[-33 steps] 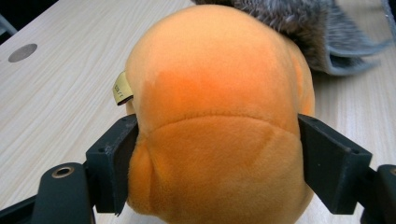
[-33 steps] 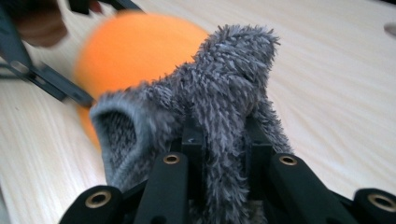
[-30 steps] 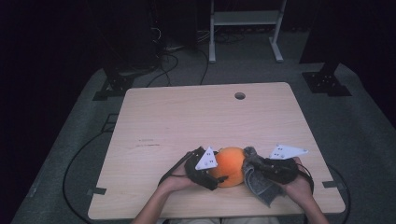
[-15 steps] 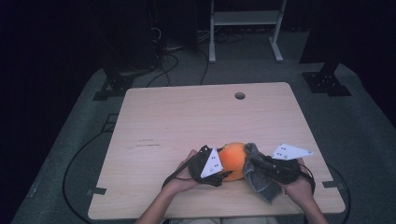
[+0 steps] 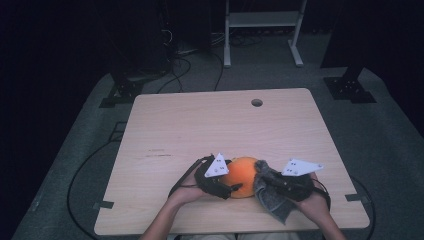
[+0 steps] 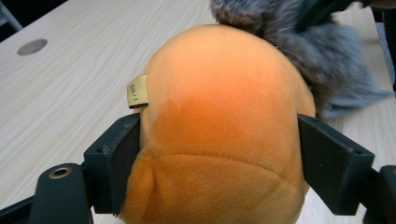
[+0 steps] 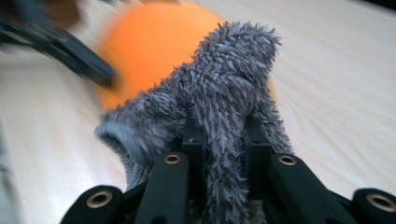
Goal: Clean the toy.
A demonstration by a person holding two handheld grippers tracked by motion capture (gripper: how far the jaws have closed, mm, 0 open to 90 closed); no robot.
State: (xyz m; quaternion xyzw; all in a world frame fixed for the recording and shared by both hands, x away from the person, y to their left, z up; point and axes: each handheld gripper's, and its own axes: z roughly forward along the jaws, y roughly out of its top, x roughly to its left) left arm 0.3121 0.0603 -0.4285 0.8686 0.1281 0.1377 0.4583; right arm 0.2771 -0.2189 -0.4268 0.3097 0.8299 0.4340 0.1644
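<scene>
On the wooden surface [image 5: 190, 120] there is one orange plush ball [image 5: 243, 176], lying near its near edge, a little right of the middle. Your left gripper [image 5: 227, 181] has just been opening a little; its jaws stand on both sides of the ball, touching it, probably to keep it steady. Your right gripper [image 5: 267, 179] is clamped on one grey fuzzy cloth [image 7: 224, 98], pressed against the ball's right side, so you can apparently wipe it.

A pale wooden table [image 5: 200, 130] with a round cable hole [image 5: 257, 102] near its far edge; an orange plush ball [image 5: 243, 175] and a grey fuzzy cloth [image 5: 272, 202] rest at its near edge.
</scene>
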